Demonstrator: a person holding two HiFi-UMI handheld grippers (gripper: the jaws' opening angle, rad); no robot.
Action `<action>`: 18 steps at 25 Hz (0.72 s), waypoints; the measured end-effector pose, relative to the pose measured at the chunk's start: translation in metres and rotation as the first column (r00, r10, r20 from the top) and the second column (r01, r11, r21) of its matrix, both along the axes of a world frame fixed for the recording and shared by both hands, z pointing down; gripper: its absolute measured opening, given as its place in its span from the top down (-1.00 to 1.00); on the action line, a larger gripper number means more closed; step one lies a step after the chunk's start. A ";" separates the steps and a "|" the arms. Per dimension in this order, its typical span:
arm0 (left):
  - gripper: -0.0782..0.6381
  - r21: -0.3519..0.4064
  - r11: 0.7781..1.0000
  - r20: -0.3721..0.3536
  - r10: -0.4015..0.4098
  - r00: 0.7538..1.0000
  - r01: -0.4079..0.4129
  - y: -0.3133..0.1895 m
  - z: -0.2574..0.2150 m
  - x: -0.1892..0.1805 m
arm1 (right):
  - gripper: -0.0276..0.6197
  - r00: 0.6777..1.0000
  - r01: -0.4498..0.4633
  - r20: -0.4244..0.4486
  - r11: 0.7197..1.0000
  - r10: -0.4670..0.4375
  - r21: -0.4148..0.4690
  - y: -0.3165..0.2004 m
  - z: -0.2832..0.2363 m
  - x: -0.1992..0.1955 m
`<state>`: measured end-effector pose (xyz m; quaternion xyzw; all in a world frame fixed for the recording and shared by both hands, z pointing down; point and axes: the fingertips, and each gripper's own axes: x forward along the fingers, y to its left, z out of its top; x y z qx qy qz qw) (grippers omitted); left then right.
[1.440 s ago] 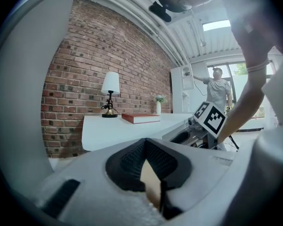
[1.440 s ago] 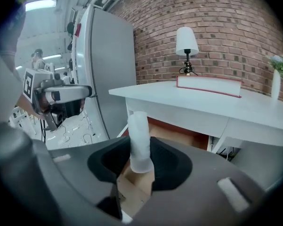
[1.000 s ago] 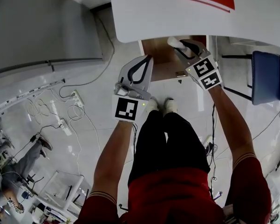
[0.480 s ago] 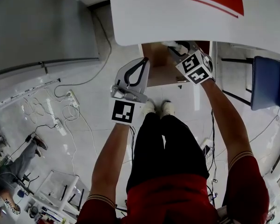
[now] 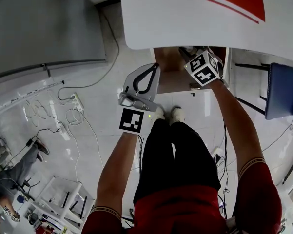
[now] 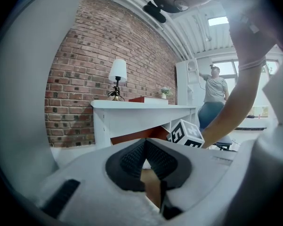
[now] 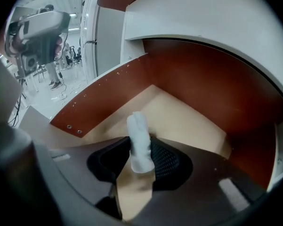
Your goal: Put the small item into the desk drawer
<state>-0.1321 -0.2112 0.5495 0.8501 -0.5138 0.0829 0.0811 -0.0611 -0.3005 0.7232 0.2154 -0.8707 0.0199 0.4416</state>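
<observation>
White and soft-looking, the item is a short, rounded roll, perhaps folded cloth or foam; which of the two I cannot tell. It stands out from between the ribbed black pads of the right tool, which pinches its lower end. The jaws have just been easing apart a little, yet the item sits between them and hangs clear of the drawer floor, so I judge that the grip holds. The tool tilts steeply down into the open drawer, which seems the reason for the angle: the white desk overhangs the drawer closely, and the tool has to go in under its edge. The item is therefore above the drawer's inside, not yet lying in it.

The drawer has red-brown walls with small screw heads along one side and a pale, smooth, wood-coloured floor with nothing on it in this view. The desk top is matt white with a rounded corner.

The left tool waits out in front of the desk, well apart from the drawer, its grey jaws pressed together at the tips on nothing, which suits a hand with no share in the placing.
</observation>
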 end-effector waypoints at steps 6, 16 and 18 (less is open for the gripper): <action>0.76 -0.009 1.000 0.005 -0.002 1.000 0.002 -0.006 0.010 -0.002 | 0.43 0.999 0.006 -0.035 1.000 -0.006 0.005 -0.002 0.015 0.001; 0.76 -0.014 1.000 0.008 0.008 1.000 -0.008 -0.011 0.016 -0.001 | 0.39 0.998 0.038 -0.056 0.999 -0.037 0.009 -0.002 0.021 0.000; 0.76 -0.017 1.000 0.005 0.005 1.000 -0.005 -0.011 0.017 -0.001 | 0.37 0.998 0.048 -0.049 0.999 -0.048 0.007 0.001 0.018 0.000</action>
